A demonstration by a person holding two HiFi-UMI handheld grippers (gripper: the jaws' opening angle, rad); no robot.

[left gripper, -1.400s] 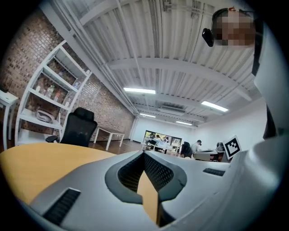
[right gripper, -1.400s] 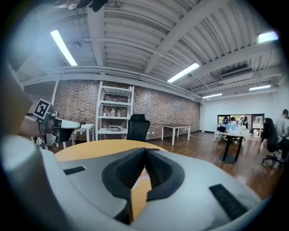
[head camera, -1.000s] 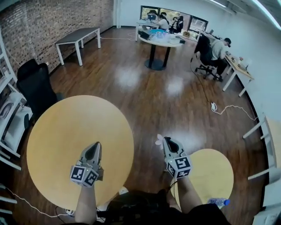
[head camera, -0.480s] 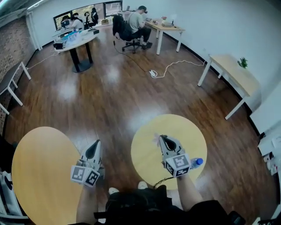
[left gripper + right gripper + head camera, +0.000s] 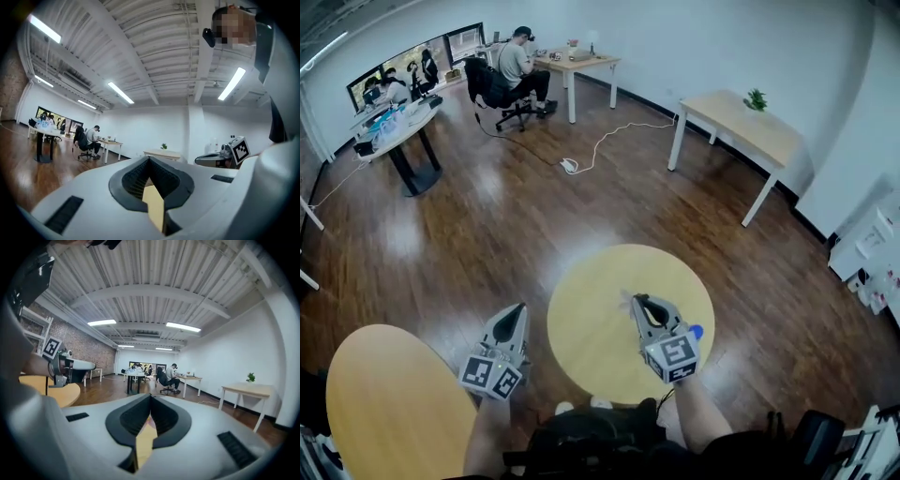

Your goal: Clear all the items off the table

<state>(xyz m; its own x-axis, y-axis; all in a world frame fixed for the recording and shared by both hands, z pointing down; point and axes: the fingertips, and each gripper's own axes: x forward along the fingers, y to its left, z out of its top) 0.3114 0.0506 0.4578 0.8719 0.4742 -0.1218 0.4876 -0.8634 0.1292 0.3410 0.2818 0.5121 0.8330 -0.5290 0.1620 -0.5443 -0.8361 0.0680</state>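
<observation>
My right gripper [image 5: 637, 302] hovers over the small round yellow table [image 5: 600, 291]. It is shut on a small pale pink item [image 5: 625, 300] that sticks out at its tip. The right gripper view shows a sliver of pink [image 5: 149, 423] between the closed jaws of that gripper [image 5: 150, 397]. A bottle with a blue cap [image 5: 696, 331] lies on the small table, mostly hidden behind the right gripper. My left gripper [image 5: 515, 317] hangs over the floor between the two tables. In the left gripper view this gripper [image 5: 149, 161] is shut with nothing in it. The large round table [image 5: 394, 403] at lower left carries nothing I can see.
A wooden desk [image 5: 741, 131] with a small plant [image 5: 756, 98] stands at the back right. A white cable [image 5: 609, 136] runs across the wood floor. People sit at desks [image 5: 520, 61] far back. White shelving [image 5: 872, 253] lines the right edge.
The view has swung right: the small yellow table now lies under my right gripper and the large table has slid to the lower left. Both grippers stay shut.
</observation>
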